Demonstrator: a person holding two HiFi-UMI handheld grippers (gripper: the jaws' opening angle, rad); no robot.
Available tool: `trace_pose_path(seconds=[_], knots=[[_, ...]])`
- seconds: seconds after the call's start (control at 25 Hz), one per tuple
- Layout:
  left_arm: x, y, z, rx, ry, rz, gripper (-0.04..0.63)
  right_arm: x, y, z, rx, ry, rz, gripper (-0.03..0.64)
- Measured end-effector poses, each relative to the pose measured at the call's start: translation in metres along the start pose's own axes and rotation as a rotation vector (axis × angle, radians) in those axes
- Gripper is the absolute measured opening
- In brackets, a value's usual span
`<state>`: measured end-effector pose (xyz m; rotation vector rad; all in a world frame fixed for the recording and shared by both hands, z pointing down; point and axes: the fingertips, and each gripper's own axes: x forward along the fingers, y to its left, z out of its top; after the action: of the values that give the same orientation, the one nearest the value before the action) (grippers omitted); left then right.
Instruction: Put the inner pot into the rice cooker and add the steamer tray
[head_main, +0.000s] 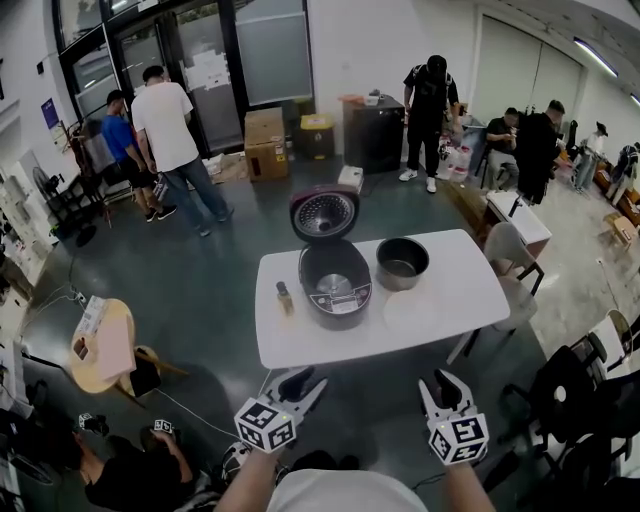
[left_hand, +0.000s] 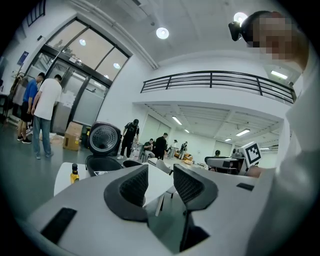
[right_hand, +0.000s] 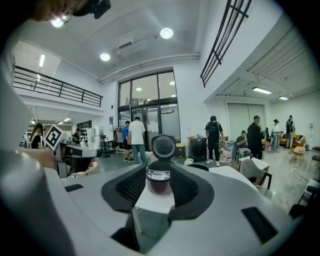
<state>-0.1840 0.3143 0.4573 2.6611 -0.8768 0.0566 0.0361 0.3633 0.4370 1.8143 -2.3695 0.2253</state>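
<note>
The dark rice cooker (head_main: 335, 285) stands on the white table (head_main: 470, 290) with its lid (head_main: 324, 213) raised and its bowl empty. To its right on the table sits the metal inner pot (head_main: 402, 262). In front of the pot lies a pale round steamer tray (head_main: 414, 311), hard to tell from the tabletop. Both grippers are held short of the table's near edge, apart from everything. My left gripper (head_main: 308, 384) (left_hand: 161, 168) is open with nothing between its pads. My right gripper (head_main: 446, 384) (right_hand: 159, 173) is open too, and the cooker (right_hand: 159, 180) shows far off through its gap.
A small bottle (head_main: 285, 297) stands left of the cooker. A round wooden side table (head_main: 100, 345) is at the left and chairs (head_main: 515, 250) are at the table's right. Cardboard boxes (head_main: 265, 143) and several people are at the back. A person (head_main: 140, 470) crouches at the lower left.
</note>
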Motion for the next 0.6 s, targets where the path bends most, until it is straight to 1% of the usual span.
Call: trace_pose_path(seconds=[0.08, 0.28, 0.6], knots=[[0.002, -0.001, 0.0, -0.002, 0.003, -0.002, 0.186, 0.001, -0.003, 0.0, 0.005, 0.0, 0.0, 0.162], [0.012, 0.001, -0.003, -0.012, 0.009, 0.006, 0.189, 0.007, -0.012, -0.003, 0.014, 0.005, 0.002, 0.161], [0.031, 0.027, 0.002, -0.025, 0.02, 0.003, 0.189, 0.039, -0.018, -0.009, 0.026, 0.035, 0.0, 0.161]])
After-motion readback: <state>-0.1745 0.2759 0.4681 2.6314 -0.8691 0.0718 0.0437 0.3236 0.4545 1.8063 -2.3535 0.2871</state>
